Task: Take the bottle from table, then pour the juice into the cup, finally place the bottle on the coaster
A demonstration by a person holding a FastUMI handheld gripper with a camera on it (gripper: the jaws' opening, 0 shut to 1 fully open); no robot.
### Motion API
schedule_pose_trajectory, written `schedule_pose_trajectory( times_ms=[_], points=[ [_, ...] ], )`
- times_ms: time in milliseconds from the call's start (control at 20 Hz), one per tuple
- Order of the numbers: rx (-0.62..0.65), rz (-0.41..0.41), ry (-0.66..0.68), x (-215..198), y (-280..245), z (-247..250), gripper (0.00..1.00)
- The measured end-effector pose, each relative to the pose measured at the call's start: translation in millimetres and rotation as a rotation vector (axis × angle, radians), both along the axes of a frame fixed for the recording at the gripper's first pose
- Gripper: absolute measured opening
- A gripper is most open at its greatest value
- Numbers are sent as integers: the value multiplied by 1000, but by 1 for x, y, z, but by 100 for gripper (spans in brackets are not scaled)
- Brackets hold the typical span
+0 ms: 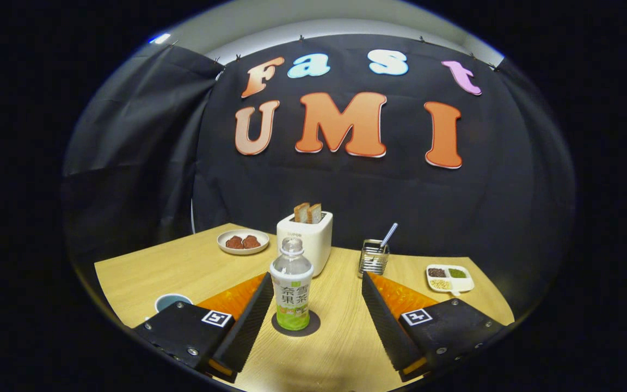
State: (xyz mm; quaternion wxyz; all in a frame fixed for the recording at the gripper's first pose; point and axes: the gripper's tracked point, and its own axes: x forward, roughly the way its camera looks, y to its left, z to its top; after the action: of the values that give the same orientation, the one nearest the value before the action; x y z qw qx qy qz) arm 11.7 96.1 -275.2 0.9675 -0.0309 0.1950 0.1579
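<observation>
Tongs (313, 321) are standing apart, touching nothing, around the juice bottle (292, 294) resting upright on the coaster (313, 325); withdrawing carelessly risks the 9 o'clock finger (248, 321) toppling it.

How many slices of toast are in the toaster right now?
2: both toast slices stand side by side in the white toaster, beyond the bottle that stands between the open gripper fingers.

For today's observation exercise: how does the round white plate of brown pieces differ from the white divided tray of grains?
The round white plate is undivided and lies left of the toaster; the white divided tray has compartments and lies right. The plate holds two brown pieces; the tray holds separate dark, green and pale grains. Both rest on the table beyond the open claw.
</observation>
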Motion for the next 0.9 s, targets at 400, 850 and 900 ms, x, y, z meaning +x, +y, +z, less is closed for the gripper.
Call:
schedule_pose_trajectory(
  times_ms=[400,850,900],
  points=[
    [-23,-182,-234,-34,-63,117,97],
    [0,-303,-297,-70,-114,169,97],
    [12,-316,-293,-71,-119,171,97]
  ],
)
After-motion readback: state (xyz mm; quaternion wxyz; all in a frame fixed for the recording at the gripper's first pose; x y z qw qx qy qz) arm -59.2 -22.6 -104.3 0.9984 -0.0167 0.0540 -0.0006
